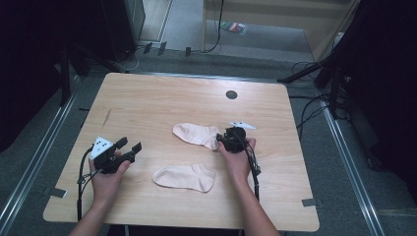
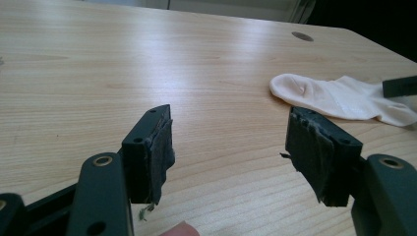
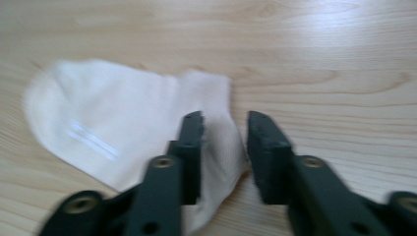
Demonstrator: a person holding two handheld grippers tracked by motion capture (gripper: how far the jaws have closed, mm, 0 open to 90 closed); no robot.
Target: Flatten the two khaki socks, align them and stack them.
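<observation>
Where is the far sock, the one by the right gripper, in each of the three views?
High view: the far sock lies mid-table, its end at the right gripper.
Left gripper view: same sock at upper right, beyond the open jaws.
Right gripper view: it spreads left of centre, one edge between the parted jaws.
Shared landmark: the dark round hole in the table, at and.

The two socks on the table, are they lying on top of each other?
No, in the high view the far sock and the near sock lie apart, with bare table between them.
</observation>
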